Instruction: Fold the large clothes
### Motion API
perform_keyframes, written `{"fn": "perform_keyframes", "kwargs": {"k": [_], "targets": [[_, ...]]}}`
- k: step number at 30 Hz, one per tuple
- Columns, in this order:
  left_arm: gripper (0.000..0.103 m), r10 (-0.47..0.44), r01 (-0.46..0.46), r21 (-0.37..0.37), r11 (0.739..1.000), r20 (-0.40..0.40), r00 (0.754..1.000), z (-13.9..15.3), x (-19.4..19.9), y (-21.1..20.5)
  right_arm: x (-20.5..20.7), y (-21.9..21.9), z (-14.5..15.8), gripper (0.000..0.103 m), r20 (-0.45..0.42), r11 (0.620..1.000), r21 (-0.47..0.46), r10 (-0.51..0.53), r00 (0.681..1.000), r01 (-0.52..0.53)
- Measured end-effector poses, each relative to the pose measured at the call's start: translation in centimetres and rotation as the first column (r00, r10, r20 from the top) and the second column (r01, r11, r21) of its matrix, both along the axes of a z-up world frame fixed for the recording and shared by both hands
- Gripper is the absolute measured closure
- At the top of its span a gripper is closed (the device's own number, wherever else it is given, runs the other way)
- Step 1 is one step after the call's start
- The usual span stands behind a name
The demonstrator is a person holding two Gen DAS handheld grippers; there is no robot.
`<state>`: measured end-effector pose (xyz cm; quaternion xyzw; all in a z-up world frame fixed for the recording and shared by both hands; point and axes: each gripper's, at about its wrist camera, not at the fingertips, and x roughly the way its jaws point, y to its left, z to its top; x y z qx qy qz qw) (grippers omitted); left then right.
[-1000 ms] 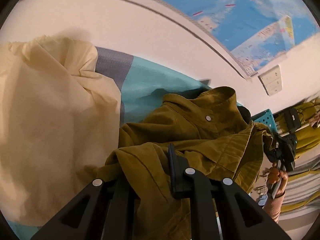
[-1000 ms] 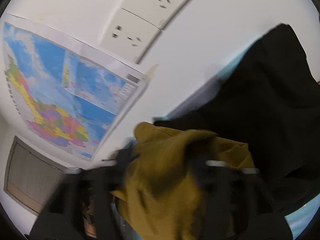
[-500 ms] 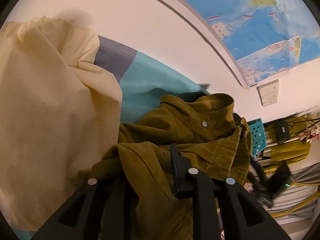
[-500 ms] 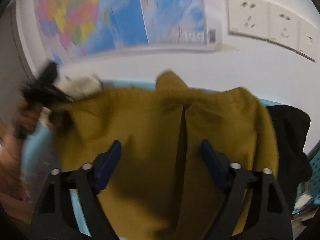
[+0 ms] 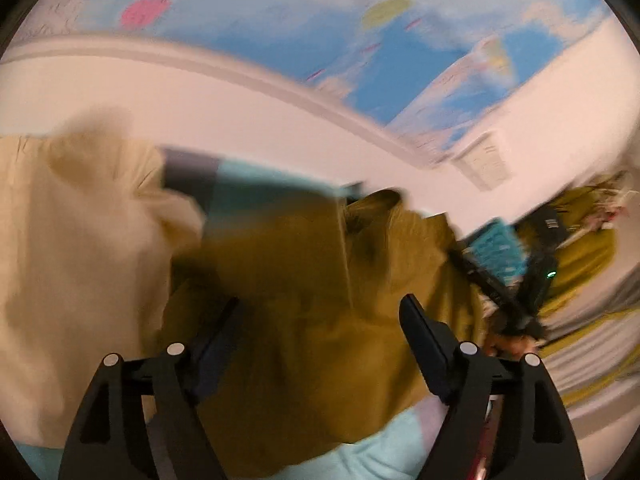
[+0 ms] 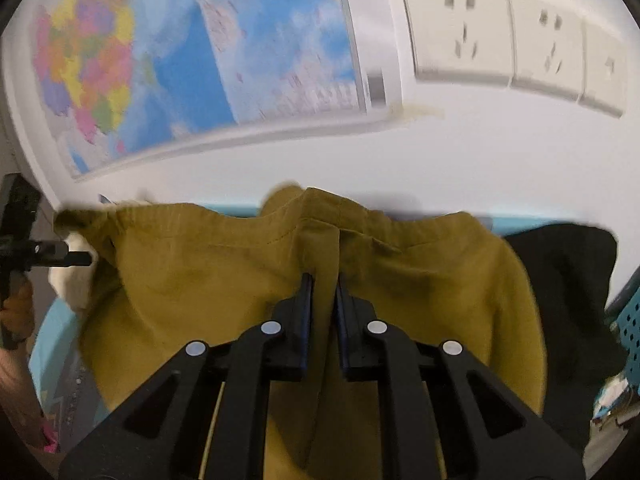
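Observation:
An olive corduroy jacket (image 5: 304, 280) lies bunched on a teal sheet (image 5: 260, 196). In the blurred left wrist view my left gripper (image 5: 320, 316) hangs just over it. Its jaws are opening and stand wide apart, with cloth below them but none pinched. In the right wrist view my right gripper (image 6: 323, 292) is closing. Its narrow jaws pinch a raised fold of the jacket (image 6: 200, 264) near its upper edge. The left gripper's black body (image 6: 24, 248) shows at the jacket's far left corner.
A cream garment (image 5: 80, 260) is heaped left of the jacket. A black garment (image 6: 568, 280) lies to the right, beside a teal perforated basket (image 6: 632, 320). Behind stands a white wall with a map (image 6: 240, 60) and sockets (image 6: 500, 48).
My left gripper let go of the jacket fold, its jaws spread wide, and it lifted slightly. My right gripper rolled upright and closed from wide open onto a fold of the jacket.

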<state>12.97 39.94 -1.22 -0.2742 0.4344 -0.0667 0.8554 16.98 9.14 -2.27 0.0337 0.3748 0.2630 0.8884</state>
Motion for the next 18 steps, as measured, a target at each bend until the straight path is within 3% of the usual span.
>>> {"fn": "perform_keyframes", "kwargs": {"k": [3, 5, 9, 11, 12, 15, 16, 18], "targets": [[0.029, 0.043, -0.041, 0.043, 0.998, -0.069, 0.997, -2.5, 0.7, 0.3, 1.3, 0.1, -2.1, 0.090, -0.082, 0.998, 0.048, -0.023, 0.996, 0.027], [0.029, 0.048, -0.044, 0.059, 0.997, -0.069, 0.996, -3.0, 0.3, 0.6, 1.2, -0.4, -2.4, 0.089, -0.087, 0.997, 0.069, -0.029, 0.996, 0.035], [0.028, 0.041, -0.038, 0.090, 0.995, -0.030, 0.999, -3.1, -2.2, 0.6, -0.6, -2.4, -0.6, 0.053, -0.044, 0.993, 0.106, -0.039, 0.998, 0.044], [0.028, 0.038, -0.037, 0.125, 0.991, -0.009, 0.999, -3.0, -4.2, 0.0, -2.3, -4.6, 0.8, 0.046, -0.009, 0.982, 0.186, -0.027, 1.000, 0.028], [0.023, 0.037, -0.038, 0.142, 0.989, 0.006, 0.999, -2.9, -5.2, -0.2, -3.4, -5.9, 1.6, 0.038, 0.012, 0.976, 0.218, -0.030, 0.999, 0.026], [0.014, 0.061, -0.068, 0.210, 0.975, 0.039, 0.997, -3.4, -8.6, -0.8, -7.1, -10.3, 2.6, 0.027, 0.061, 0.966, 0.249, -0.084, 0.995, 0.066], [0.014, 0.061, -0.068, 0.214, 0.974, 0.039, 0.997, -3.8, -9.5, -0.9, -8.2, -11.9, 2.4, 0.018, 0.053, 0.961, 0.264, -0.100, 0.994, 0.082], [0.014, 0.064, -0.069, 0.187, 0.980, 0.031, 0.997, -5.1, -10.9, -1.0, -9.6, -14.3, 1.2, 0.013, 0.005, 0.951, 0.280, -0.134, 0.991, 0.127]]}}
